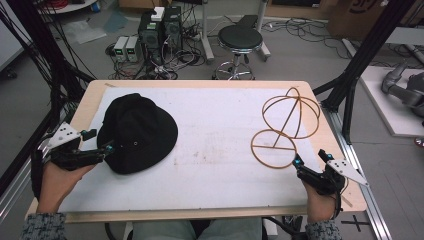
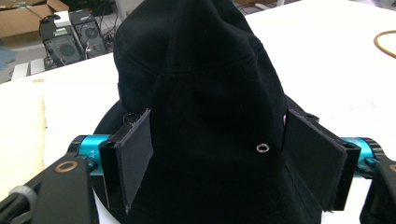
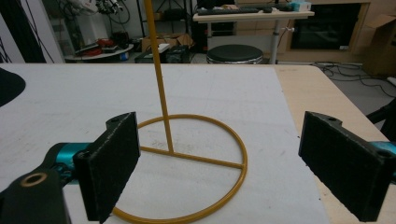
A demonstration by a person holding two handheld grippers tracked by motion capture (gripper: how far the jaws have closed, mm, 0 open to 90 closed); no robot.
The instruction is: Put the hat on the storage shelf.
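– High view first: where does the black hat point(image 1: 137, 132) lie?
– On the white mat point(image 1: 215, 150), at its left side, with the left gripper point(image 1: 100, 142) at the hat's left edge.
– Does that gripper pinch it?
– Its jaws stand wide on either side of the hat's crown; whether the pads press, one cannot tell.
– And the right gripper point(image 1: 311, 162)?
– Jaws wide apart, empty, just before the base ring of the yellow wire stand point(image 1: 282, 125).
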